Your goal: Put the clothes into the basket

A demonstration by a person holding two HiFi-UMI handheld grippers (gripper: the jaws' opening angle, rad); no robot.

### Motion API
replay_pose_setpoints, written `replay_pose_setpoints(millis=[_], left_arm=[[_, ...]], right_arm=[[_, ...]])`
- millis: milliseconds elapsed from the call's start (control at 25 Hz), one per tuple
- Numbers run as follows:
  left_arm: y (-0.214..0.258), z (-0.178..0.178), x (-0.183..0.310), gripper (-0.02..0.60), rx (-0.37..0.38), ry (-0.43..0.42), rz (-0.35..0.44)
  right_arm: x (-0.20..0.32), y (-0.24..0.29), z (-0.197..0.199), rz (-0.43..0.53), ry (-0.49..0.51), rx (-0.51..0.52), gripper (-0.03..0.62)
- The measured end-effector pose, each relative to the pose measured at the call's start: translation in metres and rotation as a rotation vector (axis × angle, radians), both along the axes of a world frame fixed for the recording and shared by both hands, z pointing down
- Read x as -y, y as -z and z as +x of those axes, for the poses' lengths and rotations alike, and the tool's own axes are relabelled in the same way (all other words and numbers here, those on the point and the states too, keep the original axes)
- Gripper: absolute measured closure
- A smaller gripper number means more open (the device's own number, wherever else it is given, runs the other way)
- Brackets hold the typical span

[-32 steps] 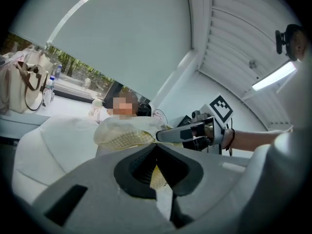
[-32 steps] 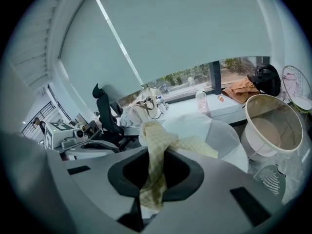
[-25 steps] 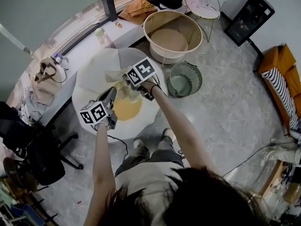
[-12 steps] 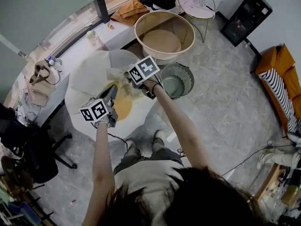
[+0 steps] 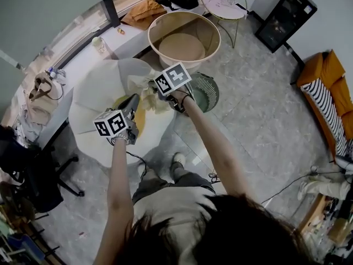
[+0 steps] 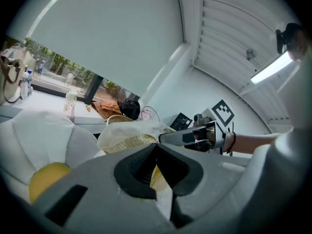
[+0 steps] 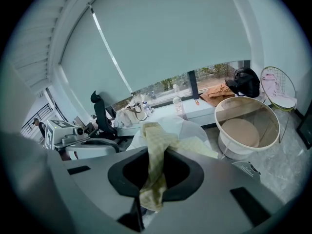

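The left tool (image 6: pixel 157 169) and the right tool (image 7: pixel 152 172) were each clenched on one pale yellow checked cloth (image 7: pixel 155 138), held up between them above the white round worktop (image 5: pixel 96 95). Beyond the worktop stood the big beige basket (image 5: pixel 156 25), well apart from the cloth.

The pale yellow checked cloth (image 5: pixel 142 84) spans from left gripper (image 5: pixel 133 101) to right gripper (image 5: pixel 155 88) above the round white table (image 5: pixel 91 101). The large round beige basket (image 5: pixel 206 26) stands farther, right.

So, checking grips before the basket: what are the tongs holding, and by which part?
Both hold the pale yellow checked cloth: right tongs pinch a bunched strip of it, left tongs another fold.
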State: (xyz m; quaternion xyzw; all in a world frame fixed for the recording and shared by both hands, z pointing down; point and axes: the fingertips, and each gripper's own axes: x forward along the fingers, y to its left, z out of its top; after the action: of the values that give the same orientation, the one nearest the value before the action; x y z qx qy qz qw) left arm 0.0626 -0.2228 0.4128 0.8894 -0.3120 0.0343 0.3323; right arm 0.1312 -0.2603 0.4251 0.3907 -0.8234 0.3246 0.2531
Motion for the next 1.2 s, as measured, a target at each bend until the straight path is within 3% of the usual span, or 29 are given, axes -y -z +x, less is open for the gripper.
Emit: replay_pose_setpoints(millis=[520,1200], left_arm=[[0.000,0.077,-0.006,0.571,0.015,-0.102,-0.007],[-0.011,0.159,0.048,0.571,0.024,-0.324,-0.032]], right_arm=[[-0.007,-0.004,0.076,-0.009,-0.078,-0.010,0.545],[0.037,-0.017,0.155,-0.036,-0.285,0.001,0.545]])
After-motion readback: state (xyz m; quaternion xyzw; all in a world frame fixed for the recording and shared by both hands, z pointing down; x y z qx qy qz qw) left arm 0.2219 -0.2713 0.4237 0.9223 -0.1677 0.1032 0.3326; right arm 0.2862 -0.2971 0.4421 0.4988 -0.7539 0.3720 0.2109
